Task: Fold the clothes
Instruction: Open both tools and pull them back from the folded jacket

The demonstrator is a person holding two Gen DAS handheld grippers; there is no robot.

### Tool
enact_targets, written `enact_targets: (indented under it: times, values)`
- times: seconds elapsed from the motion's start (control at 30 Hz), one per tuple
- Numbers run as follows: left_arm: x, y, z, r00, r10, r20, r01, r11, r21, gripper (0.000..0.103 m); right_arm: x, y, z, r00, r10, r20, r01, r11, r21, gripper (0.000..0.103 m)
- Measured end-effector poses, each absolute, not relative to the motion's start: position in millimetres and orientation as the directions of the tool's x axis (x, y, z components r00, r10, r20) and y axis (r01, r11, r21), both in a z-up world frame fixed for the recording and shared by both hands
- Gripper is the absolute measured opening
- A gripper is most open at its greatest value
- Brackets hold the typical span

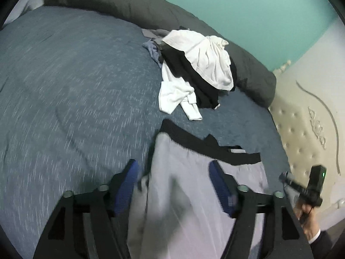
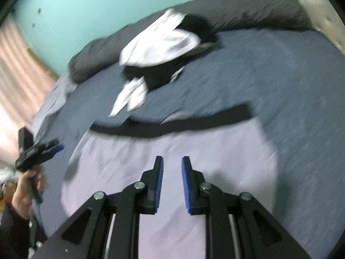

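We see the pale lilac cloth garment with black waistband (image 2: 172, 151) flat on the blue bedspread (image 1: 64, 86), band at 12 o'clock from both grippers. Left gripper (image 1: 173, 185) gapes wide, empty — right gripper (image 2: 172, 168) is narrowly parted, gripping nothing. Waistband runs 9-to-3; the right sits nearer centre.

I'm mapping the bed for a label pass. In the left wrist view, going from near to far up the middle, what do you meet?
Left gripper → lilac garment → its black waistband → pile of white and black clothes → dark grey duvet → teal wall.
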State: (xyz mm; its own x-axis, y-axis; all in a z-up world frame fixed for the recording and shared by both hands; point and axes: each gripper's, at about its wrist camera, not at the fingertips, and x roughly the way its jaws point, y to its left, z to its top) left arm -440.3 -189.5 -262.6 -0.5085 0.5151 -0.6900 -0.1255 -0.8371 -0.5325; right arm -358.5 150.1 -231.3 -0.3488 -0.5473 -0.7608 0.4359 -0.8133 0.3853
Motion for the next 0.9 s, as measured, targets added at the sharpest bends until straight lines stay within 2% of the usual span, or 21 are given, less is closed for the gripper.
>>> enact_targets:
  times: [0.2, 0.37, 0.6, 0.9]
  values:
    - [-383.1, -186.6, -271.1, -0.515, 0.487, -0.705, -0.142, -0.86, -0.49, 0.084, -290.8, 110.5, -256.7, -0.205, -0.543, -0.814, 0.49, -0.777, 0.394, 0.016]
    - [-342.2, -193.8, -275.4, -0.545, 0.477, -0.69, -0.15, -0.864, -0.48, 0.085, -253.4, 93.5, -277.7, -0.166, -0.516, -0.84, 0.488, -0.783, 0.385, 0.013]
    - [-299.5, -207.5, -286.4, -0.624, 0.446, -0.642, -0.104, -0.861, -0.497, 0.095, -237.7, 73.9, -307.8, -0.146, -0.464, -0.874, 0.451, -0.817, 0.358, 0.01]
    - [-290.6, -209.5, -305.5, -0.632, 0.426, -0.647, -0.069, -0.863, -0.501, 0.095, -244.3, 62.1, -345.5, -0.153, -0.388, -0.909, 0.427, -0.855, 0.293, 0.007]
